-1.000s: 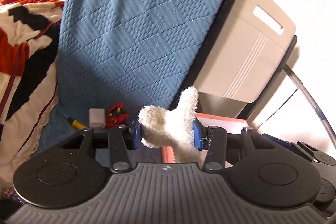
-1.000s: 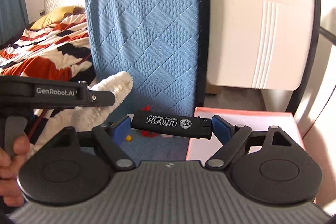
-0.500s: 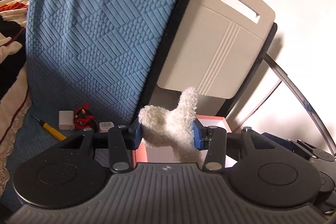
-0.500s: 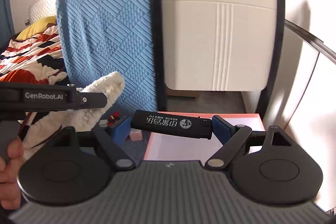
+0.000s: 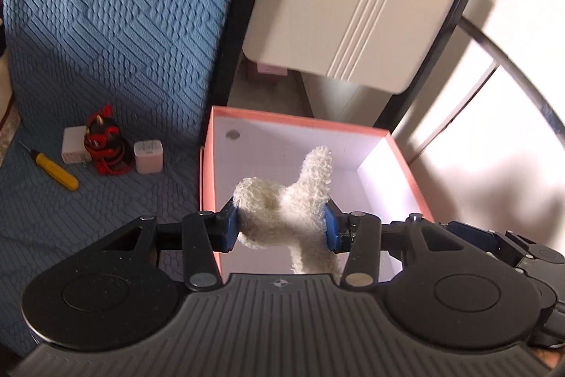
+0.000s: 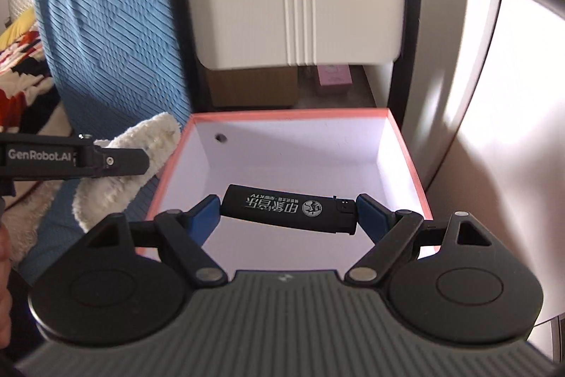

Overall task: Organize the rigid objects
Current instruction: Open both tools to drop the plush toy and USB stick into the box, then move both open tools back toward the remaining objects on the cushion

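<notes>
Both grippers carry loads above the open pink box (image 6: 406, 165): the right gripper (image 6: 287, 212) clamps a black lighter (image 6: 289, 209) endwise, the left gripper (image 5: 279, 227) pinches a white fluffy piece (image 5: 286, 211). Delivery seems underway; next, probably lowering inside before releasing.

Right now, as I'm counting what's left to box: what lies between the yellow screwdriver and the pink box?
In the left wrist view, a white charger, a red-and-black figurine and a second white charger sit on the blue cover, between the yellow screwdriver and the pink box.
</notes>
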The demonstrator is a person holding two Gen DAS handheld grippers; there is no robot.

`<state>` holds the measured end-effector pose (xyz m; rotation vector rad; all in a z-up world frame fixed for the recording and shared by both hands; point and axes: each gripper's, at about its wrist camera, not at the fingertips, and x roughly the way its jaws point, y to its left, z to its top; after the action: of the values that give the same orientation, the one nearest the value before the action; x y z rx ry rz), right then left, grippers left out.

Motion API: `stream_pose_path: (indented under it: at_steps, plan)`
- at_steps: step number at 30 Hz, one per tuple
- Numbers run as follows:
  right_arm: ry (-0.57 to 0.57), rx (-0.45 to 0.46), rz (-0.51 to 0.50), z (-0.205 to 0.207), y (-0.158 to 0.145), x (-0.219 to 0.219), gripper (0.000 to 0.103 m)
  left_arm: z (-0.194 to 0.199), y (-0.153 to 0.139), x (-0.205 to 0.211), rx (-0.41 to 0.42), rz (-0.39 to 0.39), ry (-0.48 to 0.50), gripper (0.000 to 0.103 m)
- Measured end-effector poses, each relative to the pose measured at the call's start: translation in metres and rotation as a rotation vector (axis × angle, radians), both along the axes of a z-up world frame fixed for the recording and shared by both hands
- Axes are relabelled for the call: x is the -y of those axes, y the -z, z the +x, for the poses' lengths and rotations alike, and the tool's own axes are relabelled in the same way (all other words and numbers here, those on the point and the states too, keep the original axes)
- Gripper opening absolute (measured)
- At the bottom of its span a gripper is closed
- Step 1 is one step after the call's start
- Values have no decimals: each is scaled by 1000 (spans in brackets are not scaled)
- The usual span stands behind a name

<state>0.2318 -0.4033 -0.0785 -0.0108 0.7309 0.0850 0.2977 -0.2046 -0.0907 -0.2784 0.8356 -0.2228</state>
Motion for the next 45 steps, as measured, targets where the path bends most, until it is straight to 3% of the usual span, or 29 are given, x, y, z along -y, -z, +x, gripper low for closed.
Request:
stream_pose_path:
  at_steps: [11,19,20,22,24,38,45]
  plan:
    - [74,-140,14,5,60,35,86,14,50,26,-106,12,22,52]
    - [97,-151,-3,1,62,40,86,11,45,24,-101,37,28,57]
    - [98,-151,-2,2,60,41,87,9,42,23,-95,39,23,60]
    - [99,-152,7,3,53,40,100,6,32,19,-70,53,21,77]
    - [93,-136,19,1,43,36,103,2,18,12,-33,68,9,79]
    - [50,42,6,-41,-56,-34,103,-64,-93,-69,217,16,-14,79]
    - [12,126,-6,-60,-87,-83,103,-106,-125,-119,322,16,-60,79]
